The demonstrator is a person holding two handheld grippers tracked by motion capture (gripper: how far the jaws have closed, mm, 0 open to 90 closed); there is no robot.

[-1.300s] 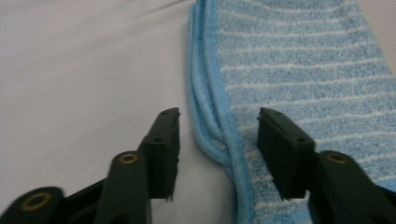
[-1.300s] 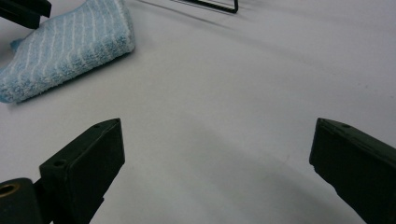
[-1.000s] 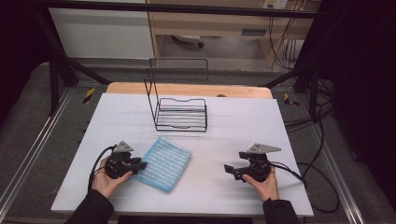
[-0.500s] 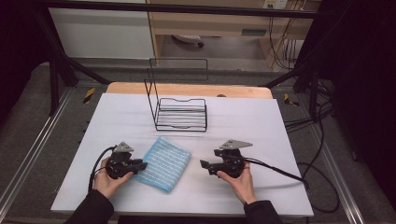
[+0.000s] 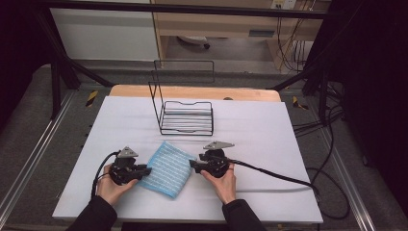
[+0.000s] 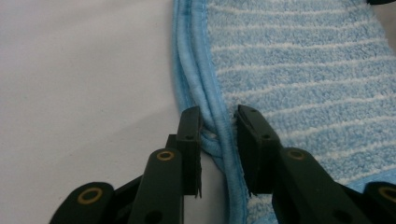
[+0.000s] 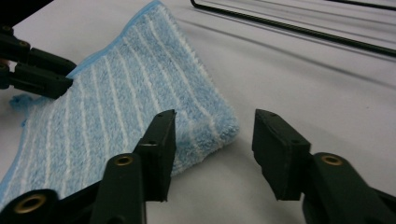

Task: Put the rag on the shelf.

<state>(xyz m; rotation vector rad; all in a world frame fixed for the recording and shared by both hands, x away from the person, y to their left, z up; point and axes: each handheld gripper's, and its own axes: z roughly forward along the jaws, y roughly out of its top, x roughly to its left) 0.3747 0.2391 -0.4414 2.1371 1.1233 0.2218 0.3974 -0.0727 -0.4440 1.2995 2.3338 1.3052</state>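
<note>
A blue towel (image 5: 168, 168) with white stripes lies folded on the white table (image 5: 269, 134). My left gripper (image 5: 146, 171) is at the towel's left edge. In the left gripper view its jaws (image 6: 219, 135) have been closing and now pinch the stitched hem of the towel (image 6: 303, 70). My right gripper (image 5: 192, 164) is at the towel's right corner. In the right gripper view its jaws (image 7: 212, 140) have just been closing but still stand apart: the corner of the towel (image 7: 130, 93) lies partly between them, untouched by the right jaw. The left gripper (image 7: 42, 70) shows across the towel.
A black wire rack (image 5: 185, 118) with a tall back frame stands behind the towel at mid table; its base wire (image 7: 289, 28) crosses the top of the right gripper view. A black cable (image 5: 274, 173) trails right from the right gripper. Metal frame rails flank the table.
My right gripper has moved left across the table to the towel's right corner, and its jaws have narrowed. The left gripper has stayed at the towel's left edge.
</note>
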